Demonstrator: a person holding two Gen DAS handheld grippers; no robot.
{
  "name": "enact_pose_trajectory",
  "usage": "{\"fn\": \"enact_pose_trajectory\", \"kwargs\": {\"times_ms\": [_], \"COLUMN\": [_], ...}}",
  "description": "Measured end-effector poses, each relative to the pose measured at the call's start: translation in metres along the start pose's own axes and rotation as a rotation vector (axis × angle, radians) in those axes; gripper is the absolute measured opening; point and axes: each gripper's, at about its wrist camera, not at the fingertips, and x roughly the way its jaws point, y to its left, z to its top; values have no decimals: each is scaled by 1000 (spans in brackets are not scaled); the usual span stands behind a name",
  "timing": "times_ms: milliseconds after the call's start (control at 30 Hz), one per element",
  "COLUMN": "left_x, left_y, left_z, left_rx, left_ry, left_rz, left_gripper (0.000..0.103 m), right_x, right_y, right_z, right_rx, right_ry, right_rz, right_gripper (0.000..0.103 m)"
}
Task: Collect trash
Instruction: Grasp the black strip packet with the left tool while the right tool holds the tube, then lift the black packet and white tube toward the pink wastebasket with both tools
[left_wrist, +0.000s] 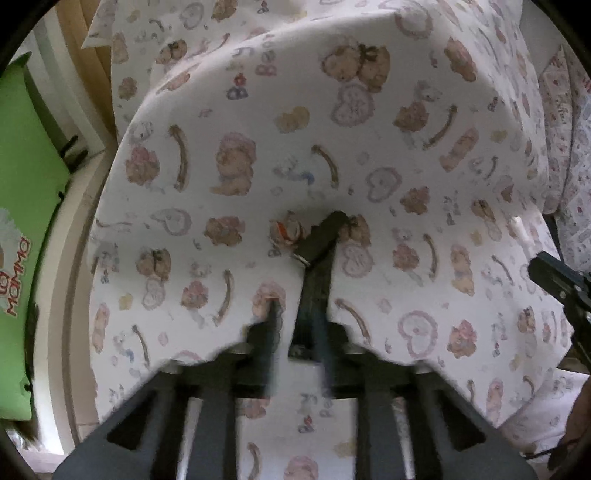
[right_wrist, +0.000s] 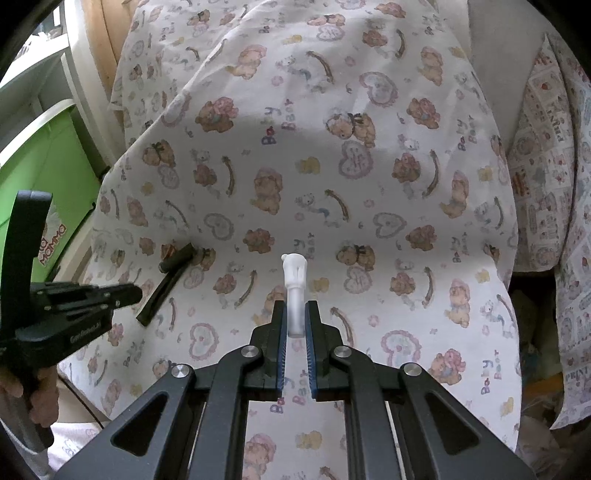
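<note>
A dark folded strip (left_wrist: 321, 251) lies on the bear-print sheet (left_wrist: 406, 147), with a small crumpled wrapper (left_wrist: 288, 230) beside its far end. My left gripper (left_wrist: 295, 317) hovers over the strip's near end. Its fingers are blurred and stand apart, and the strip runs between them on the sheet. From the right wrist view, the left gripper (right_wrist: 135, 291) hangs just above the strip (right_wrist: 166, 284) and wrapper (right_wrist: 170, 251). My right gripper (right_wrist: 294, 306) is shut on a white translucent plastic piece (right_wrist: 293, 273) that sticks out past its tips. Its tip (left_wrist: 550, 280) shows at the right edge.
A green box with red lettering (left_wrist: 29, 184) stands left of the bed, past its pale rim (left_wrist: 74, 295). Another patterned cloth (right_wrist: 546, 166) lies at the right. A hand (right_wrist: 40, 384) grips the left gripper's handle.
</note>
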Motion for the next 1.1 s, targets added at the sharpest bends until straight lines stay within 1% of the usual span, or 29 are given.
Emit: {"fn": "enact_pose_trajectory", "kwargs": {"times_ms": [33, 100, 200, 267, 300, 367, 433, 500, 567, 633, 767, 833, 1000, 1100], "left_x": [2, 11, 21, 25, 28, 28, 36, 36, 36, 35, 34, 31, 11, 0], "left_y": [1, 7, 13, 13, 13, 11, 12, 11, 4, -13, -14, -9, -4, -3], "left_z": [0, -1, -2, -3, -5, -7, -4, -5, -3, -9, -7, -8, -8, -10], "left_rx": [0, -17, -47, -34, -24, -14, -6, 2, 19, 40, 19, 6, -24, -40], "left_ry": [-2, 17, 38, 42, 41, 41, 37, 34, 31, 26, 39, 44, 21, 8], "left_rz": [2, -14, -50, -29, -22, -29, -27, -26, -17, -9, -27, -21, -53, -48], "left_gripper": [44, 42, 42, 41, 41, 32, 29, 26, 23, 19, 16, 14, 14, 15], "right_x": [0, 0, 1, 2, 3, 2, 2, 1, 0, 0, -2, -3, -5, -8], "right_y": [0, 1, 1, 1, 2, 2, 2, 1, -1, -2, -4, -5, -7, -8], "right_z": [0, 0, 0, 1, 1, 2, 3, 4, 4, 4, 4, 4, 4, 4], "right_rx": [-3, -5, -4, -5, -5, -1, -1, 1, 5, 8, 12, 13, 21, 22], "right_ry": [-1, 1, 7, 10, 10, 9, 6, 2, 1, 2, 2, 1, -5, -10], "right_rz": [1, 2, 2, 2, 3, 5, 6, 6, 6, 4, 1, -1, -2, 1], "right_gripper": [10, 10, 10, 10, 10, 10, 10, 10, 10, 10, 10, 10, 10, 10]}}
